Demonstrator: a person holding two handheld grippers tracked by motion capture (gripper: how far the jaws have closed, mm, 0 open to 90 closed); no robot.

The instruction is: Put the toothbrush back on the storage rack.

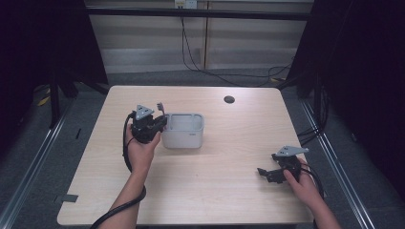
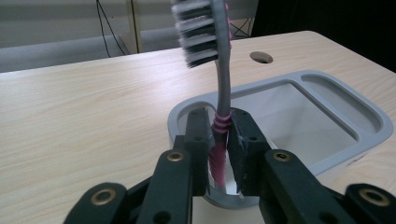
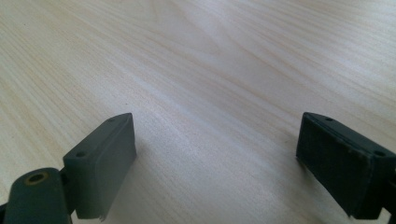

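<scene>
A grey toothbrush (image 2: pixel 223 88) with pink grip rings and grey-white bristles stands upright, its head up. My left gripper (image 2: pixel 218 135) is shut on its ribbed pink handle, right over the round end compartment of a grey holder (image 2: pixel 355 105). From above, the toothbrush (image 1: pixel 161 109) pokes up beside the left gripper (image 1: pixel 157 125) at the left end of the holder (image 1: pixel 184 131). The handle's lower end is hidden behind the jaws. My right gripper (image 1: pixel 265 174) rests low at the table's right front; in the right gripper view the gripper (image 3: pixel 217 158) is open over bare wood.
The holder also has a large rectangular compartment and a narrower one beside it. A round cable hole (image 1: pixel 229 99) sits in the light wooden table (image 1: pixel 215 191) near its far edge. Cables trail from both grippers toward the front edge.
</scene>
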